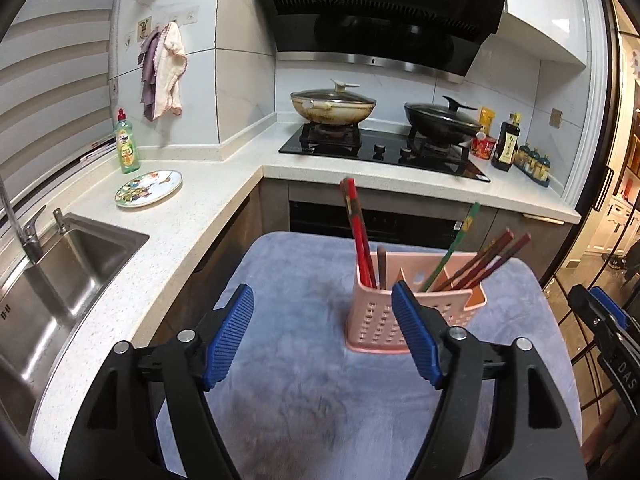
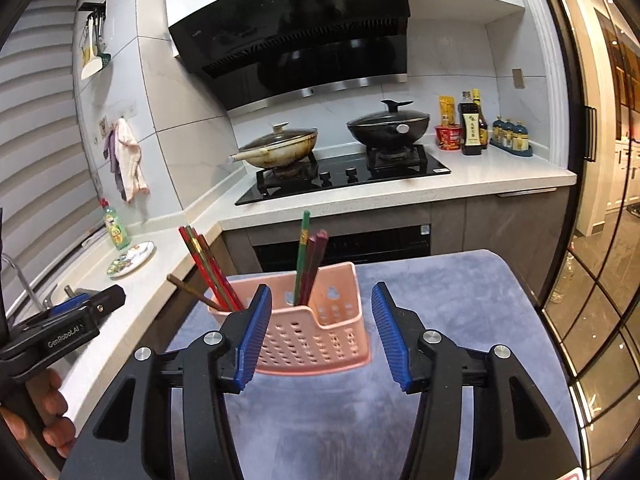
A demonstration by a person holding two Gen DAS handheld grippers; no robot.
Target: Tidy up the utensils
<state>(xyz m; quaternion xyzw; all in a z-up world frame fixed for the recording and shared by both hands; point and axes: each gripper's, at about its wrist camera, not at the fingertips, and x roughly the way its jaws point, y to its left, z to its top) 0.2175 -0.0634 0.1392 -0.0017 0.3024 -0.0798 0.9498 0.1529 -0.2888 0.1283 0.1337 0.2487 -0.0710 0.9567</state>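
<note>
A pink perforated utensil holder stands upright on a blue-grey cloth. Red chopsticks and one brown stick lean in its left compartment. A green chopstick and dark red ones stand in the right compartment. My left gripper is open just in front of the holder, nothing between its blue pads. My right gripper is open too, with the holder showing beyond the gap and touching neither pad.
A white counter wraps around the left with a steel sink, a painted plate and a green soap bottle. Two lidded woks sit on the hob behind. Sauce bottles stand at its right. A glass door is on the right.
</note>
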